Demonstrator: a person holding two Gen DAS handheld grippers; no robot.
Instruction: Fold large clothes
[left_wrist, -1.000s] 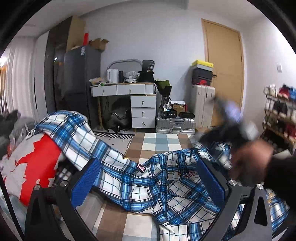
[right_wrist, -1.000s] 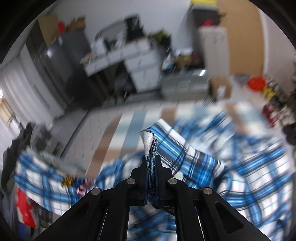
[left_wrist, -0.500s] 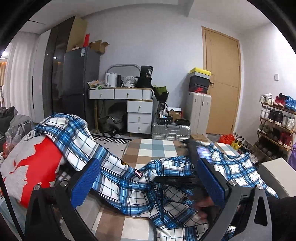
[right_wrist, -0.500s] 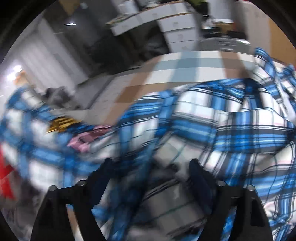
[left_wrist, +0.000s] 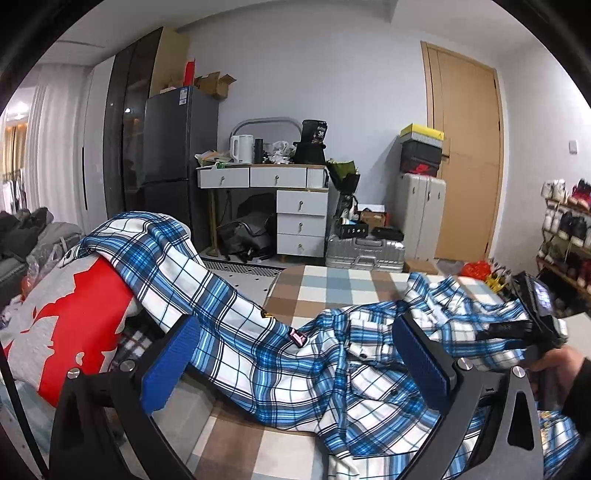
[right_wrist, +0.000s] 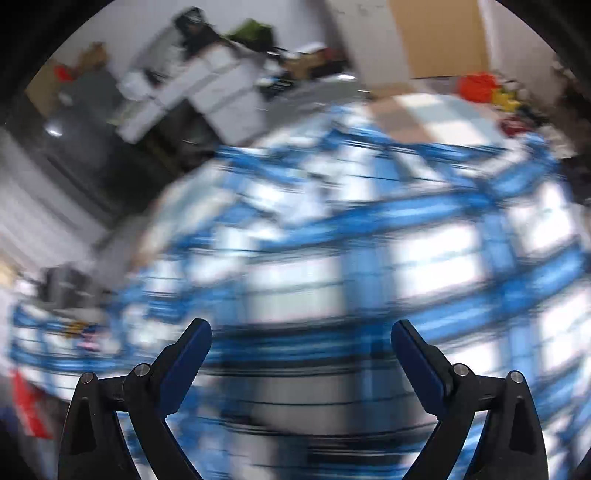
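Observation:
A large blue-and-white plaid shirt (left_wrist: 295, 369) lies crumpled across the checked table surface (left_wrist: 332, 288), one sleeve draped up over a pile at the left. My left gripper (left_wrist: 295, 347) is open just above the shirt, its blue pads wide apart and gripping nothing. At the right edge of the left wrist view, a hand holds my right gripper (left_wrist: 532, 321) over the shirt's right side. In the blurred right wrist view, the right gripper (right_wrist: 301, 339) points down at the plaid shirt (right_wrist: 369, 240). Its jaws are opening and no cloth is pinched between the pads.
A grey-and-red garment (left_wrist: 74, 325) sits under the draped sleeve at the left. Beyond the table stand a white desk with drawers (left_wrist: 291, 206), a dark fridge (left_wrist: 177, 147), silver suitcases (left_wrist: 369, 251), a wooden door (left_wrist: 465, 155) and a shoe rack (left_wrist: 569, 221).
The right gripper let go of the shirt fold it pinched and opened wide. It swept down and toward the shirt's right side. The left gripper stayed put.

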